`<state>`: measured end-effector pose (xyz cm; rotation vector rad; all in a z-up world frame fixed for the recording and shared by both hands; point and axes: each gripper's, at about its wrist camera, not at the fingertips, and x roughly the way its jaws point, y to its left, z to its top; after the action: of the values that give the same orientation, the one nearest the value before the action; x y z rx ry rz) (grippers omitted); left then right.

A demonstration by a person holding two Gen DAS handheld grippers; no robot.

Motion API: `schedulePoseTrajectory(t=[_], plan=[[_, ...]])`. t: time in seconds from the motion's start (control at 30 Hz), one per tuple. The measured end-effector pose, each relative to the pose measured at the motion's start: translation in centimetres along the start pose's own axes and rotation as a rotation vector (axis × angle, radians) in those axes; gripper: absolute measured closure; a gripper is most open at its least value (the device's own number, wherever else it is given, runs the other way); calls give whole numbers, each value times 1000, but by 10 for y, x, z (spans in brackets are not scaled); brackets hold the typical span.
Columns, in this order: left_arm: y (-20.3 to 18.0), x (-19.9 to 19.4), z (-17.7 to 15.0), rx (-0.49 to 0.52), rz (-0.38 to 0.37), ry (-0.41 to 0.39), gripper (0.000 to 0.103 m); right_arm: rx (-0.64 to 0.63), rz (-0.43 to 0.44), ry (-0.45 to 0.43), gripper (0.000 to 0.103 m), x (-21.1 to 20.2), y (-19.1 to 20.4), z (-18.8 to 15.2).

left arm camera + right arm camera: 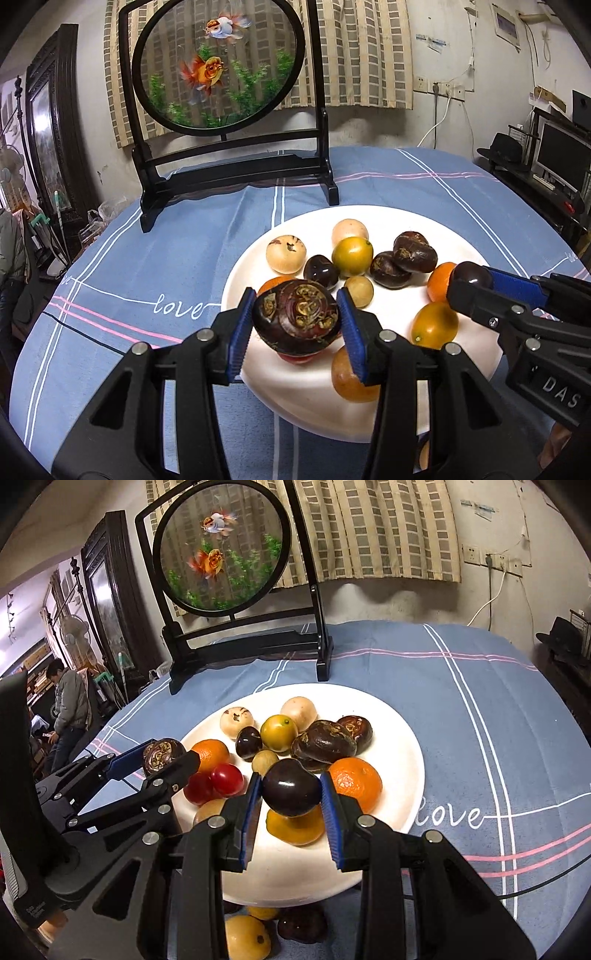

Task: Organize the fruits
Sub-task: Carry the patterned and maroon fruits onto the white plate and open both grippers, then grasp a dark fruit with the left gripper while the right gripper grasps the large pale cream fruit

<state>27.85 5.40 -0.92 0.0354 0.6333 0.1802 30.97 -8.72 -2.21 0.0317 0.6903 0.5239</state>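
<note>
A white plate on the blue checked cloth carries several fruits: oranges, yellow-green citrus, pale round ones and dark brown ones. My left gripper is shut on a dark brown fruit with a gold spiral pattern, held over the plate's near left edge. My right gripper is shut on a smooth dark purple fruit, held over the plate's near part, above a yellow fruit. An orange lies just right of it.
A black stand with a round goldfish screen stands behind the plate. More loose fruits lie on the cloth in front of the plate. Two red fruits sit at the plate's left. A person sits far left.
</note>
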Motion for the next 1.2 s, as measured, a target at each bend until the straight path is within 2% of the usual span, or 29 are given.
schedulePoseTrajectory(t=[0.47,0.5,0.53,0.57,0.6,0.63,0.9,1.2], plan=[[-6,9,-5,22,3,24,56,-20,-31,38,70,14,-3,-6],[-6,9,-5,23,5,17,56,-18,-34,33,68,14,-4,-7],[-6,7,-5,25,13,9,50,-15,-37,34,63,14,-5,-6],[-6,6,-5,27,20,1,46,-15,-42,32,46,13,-6,-6],[-5,4,-5,23,32,-10,45,-15,-65,17,40,11,-6,-6],[-4,3,-4,18,23,-12,41,-21,-75,-4,40,8,-6,-7],[-6,-10,-6,32,12,-54,39,-5,-34,-66,40,-20,-7,-2],[2,-32,-13,12,4,-88,36,26,-6,-75,39,-46,-4,-24]])
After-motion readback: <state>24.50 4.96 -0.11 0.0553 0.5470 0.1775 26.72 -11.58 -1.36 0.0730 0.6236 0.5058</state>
